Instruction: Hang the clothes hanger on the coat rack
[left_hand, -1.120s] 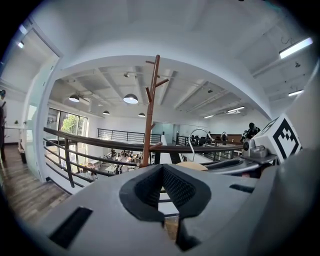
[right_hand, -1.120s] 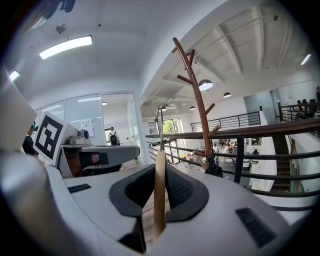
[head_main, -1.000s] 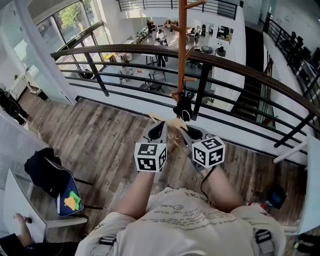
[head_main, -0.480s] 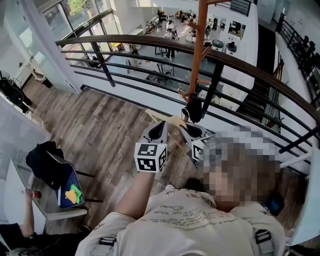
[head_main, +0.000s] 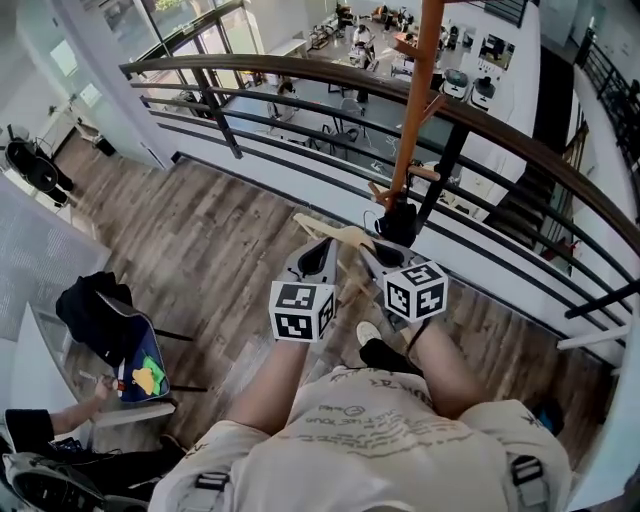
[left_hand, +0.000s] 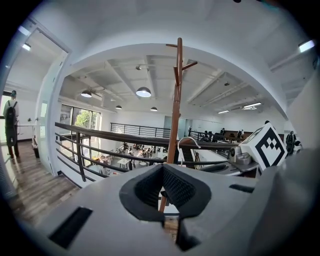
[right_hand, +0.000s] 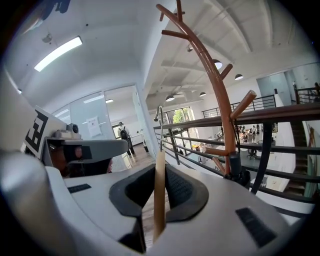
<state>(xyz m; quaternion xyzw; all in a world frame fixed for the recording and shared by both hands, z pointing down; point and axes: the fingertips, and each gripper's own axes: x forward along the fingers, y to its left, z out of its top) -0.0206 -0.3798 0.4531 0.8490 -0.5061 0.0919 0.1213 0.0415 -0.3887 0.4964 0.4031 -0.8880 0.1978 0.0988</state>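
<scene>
Holding the wooden clothes hanger (head_main: 335, 237) out front, both grippers sit side by side w/ marker cubes (head_main: 300, 312) facing up.

R gripper (head_main: 378, 256): in the right gripper view its fingers (right_hand: 182, 187) are clamped on a flat pale-wood bar of the hanger. The bar stands upright btwn the ribbed black pads & runs on past the tips. A thin metal hook (right_hand: 159, 117) rises beyond the fingertips.

L gripper (head_main: 320, 250): in the left gripper view its fingers (left_hand: 182, 187) are nearly together, w/ only a thin slit btwn the ribbed dark pads. A sliver of pale tan shows low in the slit. Can't tell if that's hanger wood or floor, so can't tell if they're clamped on anything. The curved silver hook shows just R of & beyond these fingertips.

Head view: the hanger's pale arm crosses just ahead of both sets of fingertips, one end sticking out past the L gripper's tip.

Coat rack (head_main: 418, 110): slim round reddish-brown wooden pole w/ short angled pegs & a dark base. It stands ahead & to the R of the R fingers. The hanger is near its lower part, on none of the pegs. From the L fingers the pole is straight ahead.

Behind the rack runs a curved railing (head_main: 300, 70) w/ a dark rounded top rail & thin black bars. Grey-brown wood-plank floor (head_main: 200, 240) lies under the fingers.
</scene>
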